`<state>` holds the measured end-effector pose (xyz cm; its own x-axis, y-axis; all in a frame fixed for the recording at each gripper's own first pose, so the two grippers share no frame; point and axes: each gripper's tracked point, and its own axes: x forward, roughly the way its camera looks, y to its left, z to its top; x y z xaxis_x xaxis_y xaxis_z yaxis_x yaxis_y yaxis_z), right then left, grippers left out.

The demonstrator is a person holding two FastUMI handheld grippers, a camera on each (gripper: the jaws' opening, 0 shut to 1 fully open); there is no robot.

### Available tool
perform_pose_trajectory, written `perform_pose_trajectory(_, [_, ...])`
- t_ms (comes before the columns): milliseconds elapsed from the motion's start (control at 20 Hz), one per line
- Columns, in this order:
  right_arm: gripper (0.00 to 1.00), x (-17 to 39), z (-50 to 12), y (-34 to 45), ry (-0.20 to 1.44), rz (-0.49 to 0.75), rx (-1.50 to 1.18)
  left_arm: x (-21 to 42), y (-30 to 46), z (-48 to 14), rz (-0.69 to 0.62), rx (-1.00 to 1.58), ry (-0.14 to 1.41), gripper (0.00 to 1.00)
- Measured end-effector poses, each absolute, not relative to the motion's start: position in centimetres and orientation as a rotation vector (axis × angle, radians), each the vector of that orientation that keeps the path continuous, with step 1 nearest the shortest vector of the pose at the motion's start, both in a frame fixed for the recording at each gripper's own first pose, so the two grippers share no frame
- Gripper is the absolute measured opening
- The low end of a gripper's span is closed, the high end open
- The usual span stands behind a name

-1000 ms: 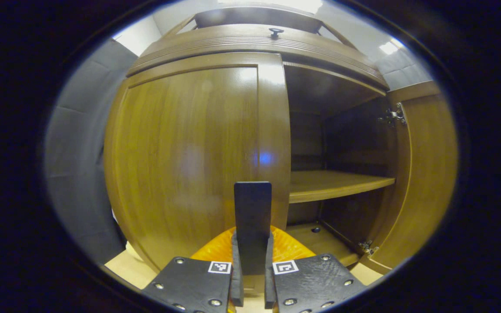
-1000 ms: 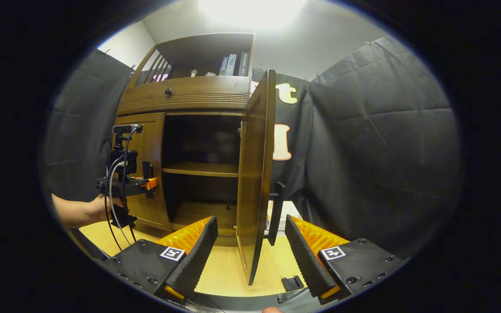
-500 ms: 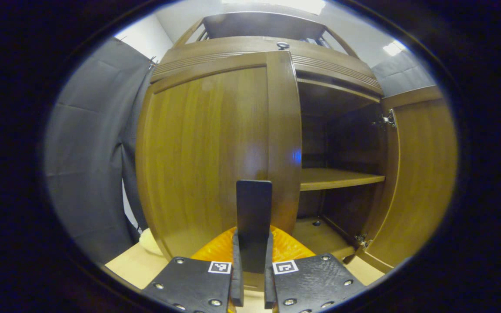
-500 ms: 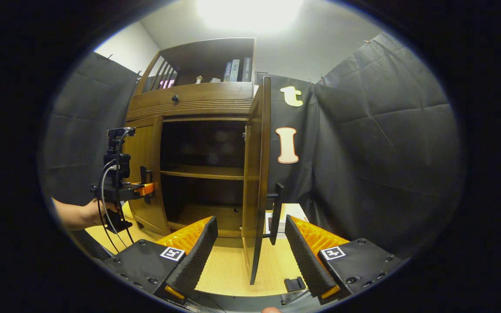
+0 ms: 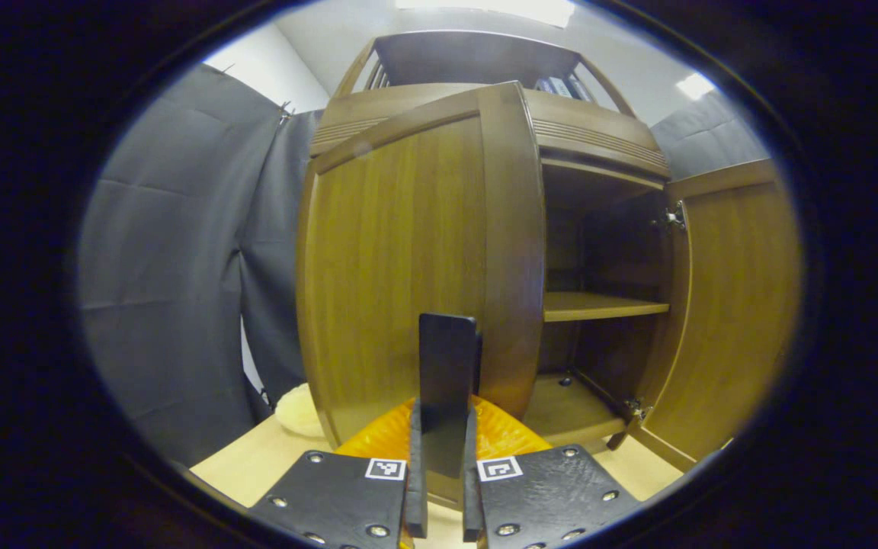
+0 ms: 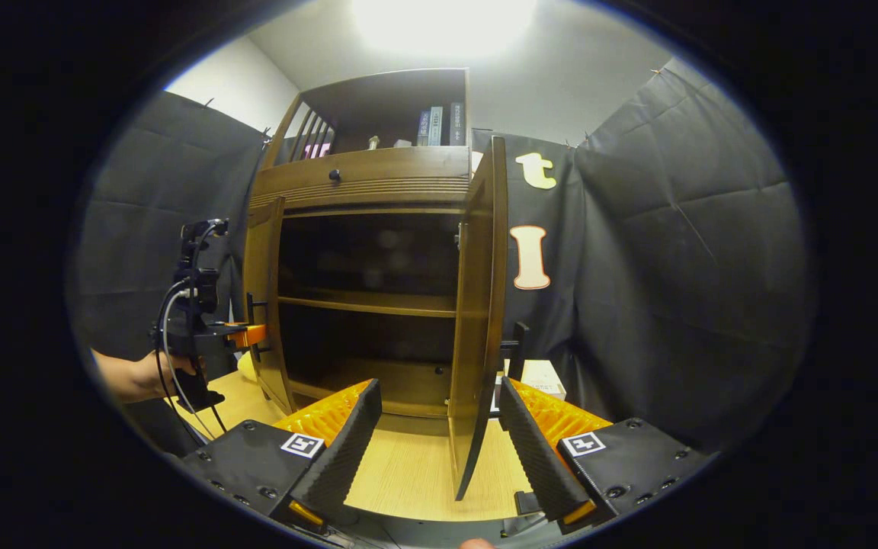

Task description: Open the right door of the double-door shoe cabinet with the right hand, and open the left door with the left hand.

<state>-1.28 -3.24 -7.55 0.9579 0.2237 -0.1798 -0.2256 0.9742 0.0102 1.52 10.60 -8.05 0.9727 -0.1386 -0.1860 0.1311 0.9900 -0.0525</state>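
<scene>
- In the left gripper view, we see the left gripper point(image 5: 440, 488) clenched on the dark upright handle point(image 5: 447, 385) of the shoe cabinet's left door point(image 5: 401, 267), a finger pressing each side of the handle's lower end.
- The left door stands partly swung out from the shoe cabinet point(image 5: 599, 145), its handle edge toward us and its hinge side toward the booth's black cloth.
- Beside that door, the cabinet's dark interior lies exposed, with one wooden shelf point(image 5: 599, 305) running across it at about the handle's height.
- The right door point(image 5: 736, 305) hangs wide open on the far side of the cabinet, its inner face and two metal hinges toward us.
- In the right gripper view, the right gripper point(image 6: 439, 446) is released, its fingers spread wide and touching nothing.
- The right door's lower edge point(image 6: 477, 427) stands between those spread fingers but farther off, apart from both, edge-on to us in front of the cabinet.
- Across the cabinet front, a person's hand point(image 6: 145, 374) holds the left gripper against the left door's handle.
- Books point(image 6: 439, 126) stand in the open compartment on top of the cabinet, above a knobbed drawer front point(image 6: 363, 171).
</scene>
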Motion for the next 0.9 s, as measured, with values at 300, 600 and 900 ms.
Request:
perform_pose_trajectory(300, [0.98, -1.2, -7.3, -1.9, 0.170, 0.268, -0.002, -0.6, 13.3, -7.9, -0.110, -0.036, 0.198, 0.22])
perform_pose_trajectory(600, [0.97, -0.7, -7.3, 0.2, 0.165, 0.321, 0.004, -2.8, 16.8, -7.9, -0.069, -0.046, 0.208, 0.22])
perform_pose_trajectory(900, [0.94, 0.5, -7.0, 2.9, 0.150, 0.371, -0.010, -4.2, 21.0, -8.8, -0.024, -0.036, 0.221, 0.21])
